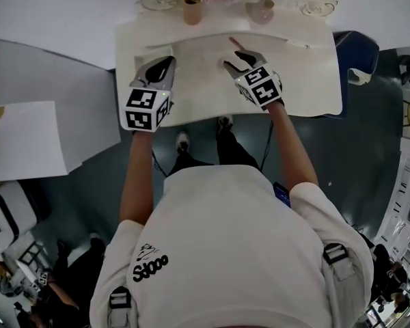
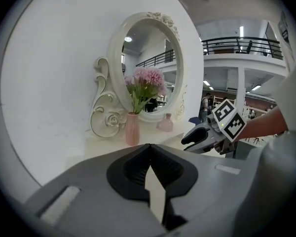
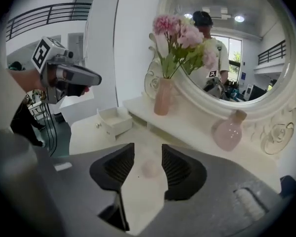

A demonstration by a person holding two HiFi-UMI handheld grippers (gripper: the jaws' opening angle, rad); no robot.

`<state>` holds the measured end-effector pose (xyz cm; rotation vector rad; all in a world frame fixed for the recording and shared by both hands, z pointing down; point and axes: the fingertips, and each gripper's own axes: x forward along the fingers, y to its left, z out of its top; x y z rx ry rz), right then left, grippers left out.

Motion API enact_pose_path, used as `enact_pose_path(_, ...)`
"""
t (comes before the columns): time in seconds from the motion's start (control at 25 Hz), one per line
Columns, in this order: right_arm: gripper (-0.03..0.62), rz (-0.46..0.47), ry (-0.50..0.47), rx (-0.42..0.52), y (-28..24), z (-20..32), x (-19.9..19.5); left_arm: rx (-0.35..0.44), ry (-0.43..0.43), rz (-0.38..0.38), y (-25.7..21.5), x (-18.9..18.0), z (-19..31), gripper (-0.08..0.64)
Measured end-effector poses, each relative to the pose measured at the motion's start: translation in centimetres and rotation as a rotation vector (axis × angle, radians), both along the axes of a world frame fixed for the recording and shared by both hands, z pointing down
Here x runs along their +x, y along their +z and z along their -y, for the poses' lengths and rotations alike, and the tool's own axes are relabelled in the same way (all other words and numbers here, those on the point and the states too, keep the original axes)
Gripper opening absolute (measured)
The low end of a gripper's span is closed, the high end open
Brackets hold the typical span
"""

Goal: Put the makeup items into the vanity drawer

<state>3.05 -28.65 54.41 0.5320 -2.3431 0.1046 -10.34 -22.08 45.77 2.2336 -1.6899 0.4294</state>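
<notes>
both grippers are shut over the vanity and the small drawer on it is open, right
Not quite. Only the left gripper is shut; the right gripper view shows the right gripper with jaws apart, a small pink item lying ungripped between them. The small drawer is open.

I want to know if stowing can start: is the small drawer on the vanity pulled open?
Yes, the right gripper view shows the small white drawer pulled out from its place, its inside open to view.
</notes>
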Motion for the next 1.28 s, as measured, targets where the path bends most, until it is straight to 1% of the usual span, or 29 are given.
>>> enact_pose_path(0.2,0.192,-0.085,-0.102,-0.059,4.8,0.4,-0.6,-0.059,-0.065,-0.011,2.6,0.1,-0.2,0.018)
enact_pose_path(0.32,0.195,-0.117,-0.145,-0.083,7.0,0.8,-0.8,-0.093,-0.104,-0.014,3.7,0.2,-0.4,0.018)
enact_pose_path(0.44,0.195,-0.136,-0.175,-0.09,8.6,1.5,-1.2,-0.115,-0.141,-0.011,4.4,0.1,-0.5,0.018)
enact_pose_path(0.6,0.193,-0.194,-0.228,-0.094,10.7,1.7,-1.4,-0.136,-0.181,-0.005,4.8,0.1,-1.1,0.018)
enact_pose_path(0.64,0.178,-0.197,-0.236,-0.101,11.0,1.7,-1.5,-0.139,-0.192,-0.002,4.8,0.0,-1.2,0.018)
enact_pose_path(0.76,0.156,-0.188,-0.243,-0.123,11.2,1.9,-1.7,-0.144,-0.223,0.002,4.6,-0.4,-1.6,0.018)
enact_pose_path(0.96,0.146,-0.168,-0.231,-0.156,10.5,1.6,-2.2,-0.133,-0.257,-0.007,4.1,-1.6,-2.1,0.018)
enact_pose_path(1.12,0.146,-0.123,-0.209,-0.12,7.7,1.8,-3.8,-0.112,-0.252,-0.006,3.3,-2.9,-2.3,0.018)
enact_pose_path(1.28,0.146,-0.06,-0.202,-0.088,4.2,1.3,-6.8,-0.09,-0.259,-0.009,2.6,-4.9,-2.9,0.018)
